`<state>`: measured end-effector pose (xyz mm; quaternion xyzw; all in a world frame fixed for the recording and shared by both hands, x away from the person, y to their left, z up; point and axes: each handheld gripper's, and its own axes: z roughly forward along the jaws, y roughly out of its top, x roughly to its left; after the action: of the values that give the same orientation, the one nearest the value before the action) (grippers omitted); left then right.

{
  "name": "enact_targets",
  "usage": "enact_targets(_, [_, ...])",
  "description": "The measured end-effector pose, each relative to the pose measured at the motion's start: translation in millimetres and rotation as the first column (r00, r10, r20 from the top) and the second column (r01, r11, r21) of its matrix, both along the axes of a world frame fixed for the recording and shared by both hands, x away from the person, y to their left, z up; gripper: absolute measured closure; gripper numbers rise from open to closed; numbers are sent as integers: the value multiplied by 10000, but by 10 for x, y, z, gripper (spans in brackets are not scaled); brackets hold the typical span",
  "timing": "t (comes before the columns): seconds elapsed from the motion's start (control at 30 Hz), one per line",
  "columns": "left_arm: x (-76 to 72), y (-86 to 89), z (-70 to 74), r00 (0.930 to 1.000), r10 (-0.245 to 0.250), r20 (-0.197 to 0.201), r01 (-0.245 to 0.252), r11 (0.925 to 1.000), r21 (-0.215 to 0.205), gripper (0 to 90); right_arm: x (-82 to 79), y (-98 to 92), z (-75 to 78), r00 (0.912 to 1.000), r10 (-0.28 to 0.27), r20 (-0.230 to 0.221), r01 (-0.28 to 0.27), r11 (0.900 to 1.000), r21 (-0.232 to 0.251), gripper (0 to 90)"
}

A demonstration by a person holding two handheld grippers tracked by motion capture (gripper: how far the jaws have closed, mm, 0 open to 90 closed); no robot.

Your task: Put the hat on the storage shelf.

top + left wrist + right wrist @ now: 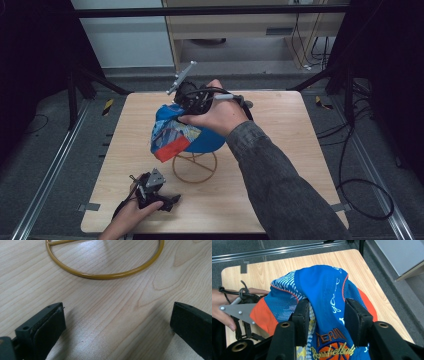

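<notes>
The right gripper [186, 101] is clamped on a fold of the blue cap [324, 297], its jaws pressed into the cloth near the crown, with the embroidered front panel lying just below them in the right gripper view. In the high view the cap [187, 132] sits over the upper part of the yellow wire stand [195, 167], whose round base ring rests on the wooden table [280, 150]; the orange brim hangs toward the person's left. Whether the cap's weight is already borne by the stand or by the gripper cannot be told. The left gripper [170, 201] rests low on the table near its front edge, well apart from the cap, its jaws spread wide over bare wood and holding nothing; the base ring [105, 275] of the stand lies just ahead of it in the left gripper view. Judged step: the cap is being set on, or adjusted upon, the stand. The next move calls for settling the crown squarely over the top of the frame before the pinch is let go, and for care that the light stand does not tip; the idle left gripper is placed to steady the ring if needed.
</notes>
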<state>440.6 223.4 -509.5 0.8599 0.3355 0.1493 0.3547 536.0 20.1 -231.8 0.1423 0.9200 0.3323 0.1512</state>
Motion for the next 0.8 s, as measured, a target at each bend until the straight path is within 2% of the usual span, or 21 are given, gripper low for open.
enact_targets(0.3, [0,0,0,10000,2,1,-2,10000,-3,0,-14,-3,-41,9999,44,-156,-45,10000,-57,441])
enact_targets(0.8, [0,0,0,10000,3,1,-3,10000,-5,0,-90,-34,-80,9999,-118,-20,118,9999,37,151])
